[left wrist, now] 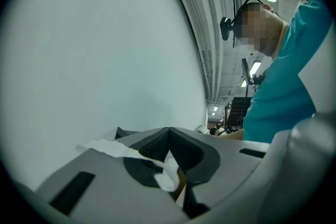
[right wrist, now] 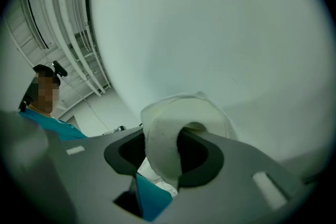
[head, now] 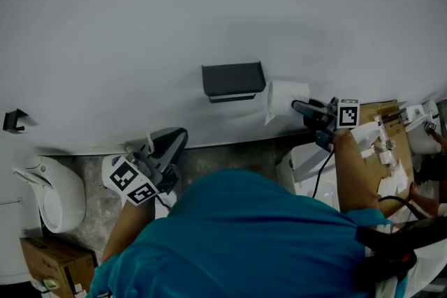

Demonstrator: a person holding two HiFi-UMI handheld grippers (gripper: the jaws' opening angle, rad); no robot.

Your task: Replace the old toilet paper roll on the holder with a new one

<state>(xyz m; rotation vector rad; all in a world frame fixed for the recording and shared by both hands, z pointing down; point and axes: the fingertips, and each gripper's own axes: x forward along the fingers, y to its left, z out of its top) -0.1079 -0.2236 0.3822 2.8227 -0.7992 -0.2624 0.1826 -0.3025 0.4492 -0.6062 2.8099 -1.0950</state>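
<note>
Right tool (head: 302, 108): clamped on the toilet paper roll (head: 285, 97), beside the holder (head: 232, 80).
Left tool (left wrist: 169, 134): pinching a paper scrap (left wrist: 113, 148).
Handling: likely light, soft and crushable; best held gently by the core wall.

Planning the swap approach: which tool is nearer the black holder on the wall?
Right: the right tool, gripping the new roll, sits just right of the holder; the left tool, pinching a paper scrap, is below-left.
</note>
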